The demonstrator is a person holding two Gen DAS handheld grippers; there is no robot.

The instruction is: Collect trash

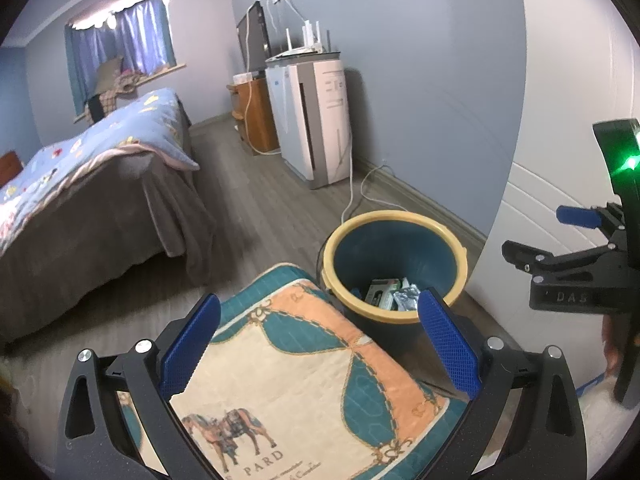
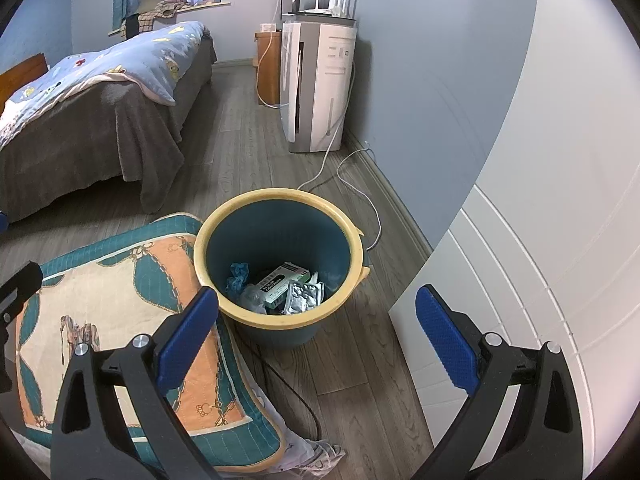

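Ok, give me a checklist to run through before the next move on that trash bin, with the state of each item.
1. Left gripper fingers apart and holding nothing: ok.
2. Right gripper fingers apart and holding nothing: ok.
3. Trash bin upright on the floor, mouth uncovered: ok.
4. Collected trash inside the bin, a box and a foil packet at the bottom: ok.
5. Loose trash left on the floor nearby: cannot tell; only a white cable lies behind the bin, and the patterned cushion hides some of the floor.
6. Clear path to the bin's rim: not ok on the cushion side, where the cushion presses against it.
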